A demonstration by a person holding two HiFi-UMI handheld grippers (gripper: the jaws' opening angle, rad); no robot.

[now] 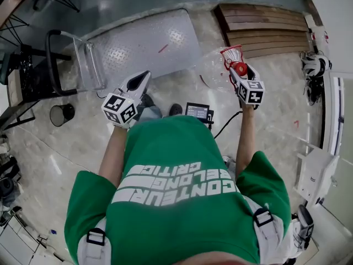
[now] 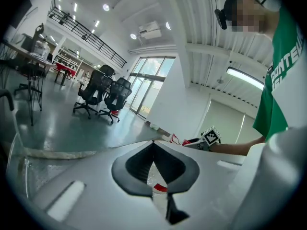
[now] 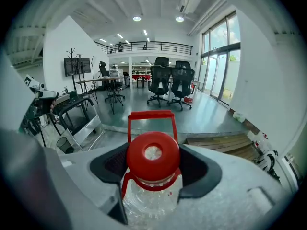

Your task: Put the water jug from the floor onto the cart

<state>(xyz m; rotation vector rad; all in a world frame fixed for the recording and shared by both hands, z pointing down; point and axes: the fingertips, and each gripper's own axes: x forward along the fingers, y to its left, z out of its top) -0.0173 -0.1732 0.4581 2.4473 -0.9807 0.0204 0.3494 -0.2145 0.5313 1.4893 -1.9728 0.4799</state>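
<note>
The clear water jug hangs off the floor, held by its neck just under the red cap. My right gripper is shut on that neck, and the jug's red carry handle stands up beyond the cap. The flat metal cart, with a black push handle, lies ahead and to the left of the jug; the right gripper view shows the cart at its left side. My left gripper hovers near the cart's near edge, shut with nothing in it. The right gripper's marker cube shows in the left gripper view.
A wooden pallet lies at the far right. A small black bin stands left of the person, and a device with a screen rests on the floor by the feet. Black office chairs stand farther off.
</note>
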